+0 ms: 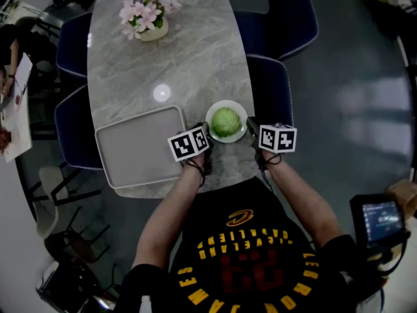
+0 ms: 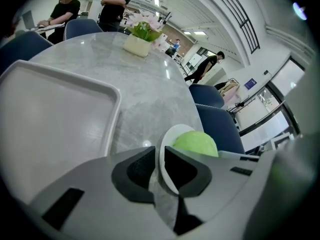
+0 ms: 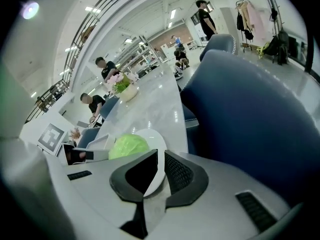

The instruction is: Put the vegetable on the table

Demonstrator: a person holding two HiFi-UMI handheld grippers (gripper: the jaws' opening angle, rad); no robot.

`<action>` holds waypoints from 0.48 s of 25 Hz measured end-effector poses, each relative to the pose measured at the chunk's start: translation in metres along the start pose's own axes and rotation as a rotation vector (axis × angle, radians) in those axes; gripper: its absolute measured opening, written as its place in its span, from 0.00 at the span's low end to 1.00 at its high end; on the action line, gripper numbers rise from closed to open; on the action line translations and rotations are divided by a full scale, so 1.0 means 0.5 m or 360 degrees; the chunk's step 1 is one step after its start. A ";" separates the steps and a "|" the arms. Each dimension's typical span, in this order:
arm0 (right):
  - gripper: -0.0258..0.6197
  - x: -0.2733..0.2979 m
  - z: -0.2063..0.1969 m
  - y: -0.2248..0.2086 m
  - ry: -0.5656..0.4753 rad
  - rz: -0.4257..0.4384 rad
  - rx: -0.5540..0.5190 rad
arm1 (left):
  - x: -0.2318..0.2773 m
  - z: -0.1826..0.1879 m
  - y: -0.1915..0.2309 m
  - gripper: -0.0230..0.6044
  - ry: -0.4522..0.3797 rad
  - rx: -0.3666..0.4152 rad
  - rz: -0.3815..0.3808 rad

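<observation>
A round green cabbage (image 1: 225, 122) lies on a small white plate (image 1: 213, 111) over the near end of the marble table (image 1: 169, 57). I cannot tell whether the plate rests on the table or hangs just above it. My left gripper (image 1: 204, 132) is shut on the plate's left rim, and my right gripper (image 1: 251, 125) is shut on its right rim. In the left gripper view the plate rim (image 2: 162, 156) sits between the dark pads with the cabbage (image 2: 196, 143) behind. The right gripper view shows the rim (image 3: 159, 149) pinched likewise, beside the cabbage (image 3: 129, 146).
A grey tray (image 1: 140, 145) lies on the table left of the plate. A pot of pink flowers (image 1: 147, 16) stands at the far end. Blue chairs (image 1: 270, 87) line both sides of the table. People sit and stand beyond the far end (image 2: 60, 9).
</observation>
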State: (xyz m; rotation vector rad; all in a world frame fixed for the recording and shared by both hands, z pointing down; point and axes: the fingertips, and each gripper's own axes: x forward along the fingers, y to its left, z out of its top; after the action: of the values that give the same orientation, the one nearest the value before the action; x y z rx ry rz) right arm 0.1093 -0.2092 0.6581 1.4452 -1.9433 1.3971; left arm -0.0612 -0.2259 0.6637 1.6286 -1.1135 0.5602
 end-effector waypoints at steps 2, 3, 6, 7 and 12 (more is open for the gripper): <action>0.10 -0.016 0.015 0.012 -0.0053 0.0001 -0.0009 | -0.017 0.012 -0.009 0.13 -0.0052 0.0001 -0.0037; 0.10 -0.025 0.024 0.021 -0.0084 0.0011 -0.0012 | -0.027 0.018 -0.016 0.13 -0.0080 0.0000 -0.0071; 0.10 -0.053 0.048 0.061 -0.0195 0.0093 0.0019 | -0.068 0.031 -0.041 0.13 -0.0155 0.0013 -0.0179; 0.10 -0.063 0.054 0.078 -0.0232 0.0134 0.0040 | -0.085 0.034 -0.048 0.13 -0.0178 0.0024 -0.0209; 0.10 -0.101 0.060 0.177 -0.0314 0.0317 0.0047 | -0.179 0.050 -0.059 0.12 -0.0304 0.0116 -0.0285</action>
State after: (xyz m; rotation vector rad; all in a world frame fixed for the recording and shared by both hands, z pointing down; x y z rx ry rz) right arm 0.0618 -0.2083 0.5634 1.4866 -2.2521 1.4174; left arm -0.0807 -0.2131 0.5691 1.8538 -1.0809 0.3372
